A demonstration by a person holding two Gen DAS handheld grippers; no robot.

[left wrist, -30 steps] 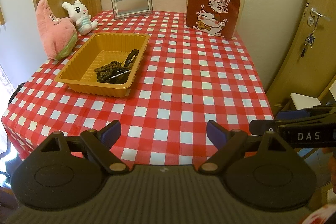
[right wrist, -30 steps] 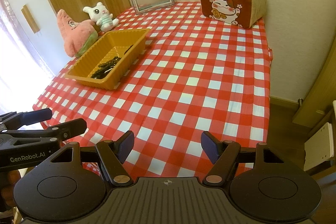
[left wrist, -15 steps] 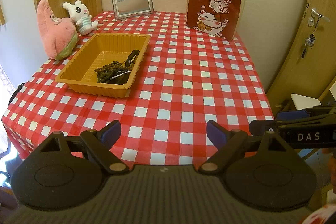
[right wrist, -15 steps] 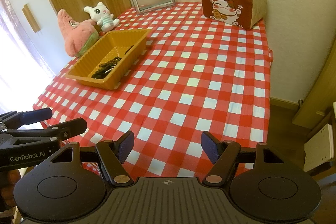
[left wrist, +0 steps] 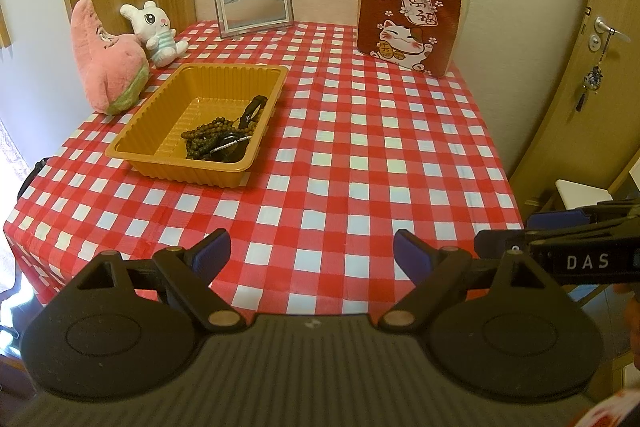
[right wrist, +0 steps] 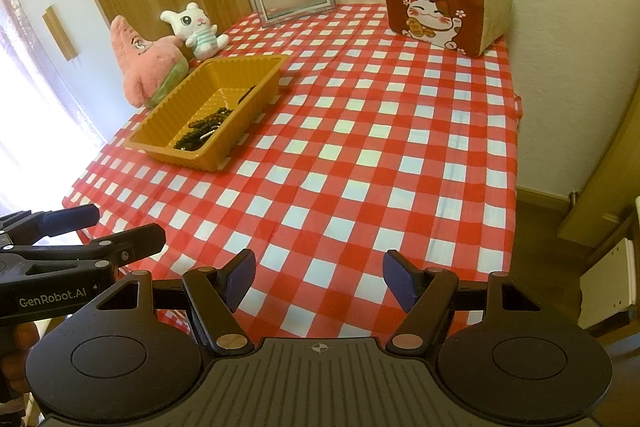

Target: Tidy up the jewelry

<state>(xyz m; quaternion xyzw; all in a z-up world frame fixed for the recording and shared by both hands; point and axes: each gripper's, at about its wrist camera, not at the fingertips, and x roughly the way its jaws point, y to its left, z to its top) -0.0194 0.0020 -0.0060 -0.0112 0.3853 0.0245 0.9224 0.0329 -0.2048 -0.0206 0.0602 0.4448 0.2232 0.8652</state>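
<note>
From the left wrist view your left gripper (left wrist: pixel 312 255) hung spread and empty off the bench (left wrist: pixel 360 155) while the beaded bracelets (left wrist: pixel 218 143) sat in the orange tray (left wrist: pixel 132 151); the right wrist view showed your right gripper (right wrist: pixel 316 277) likewise spread, so the pile may be gathered or awaiting sorting.

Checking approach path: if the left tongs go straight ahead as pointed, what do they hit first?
Likely just the checkered tablecloth: the open left tongs aim down at bare cloth mid-table. The orange tray sits left of that line and the cat cushion beyond it, though fisheye depth is uncertain.
</note>
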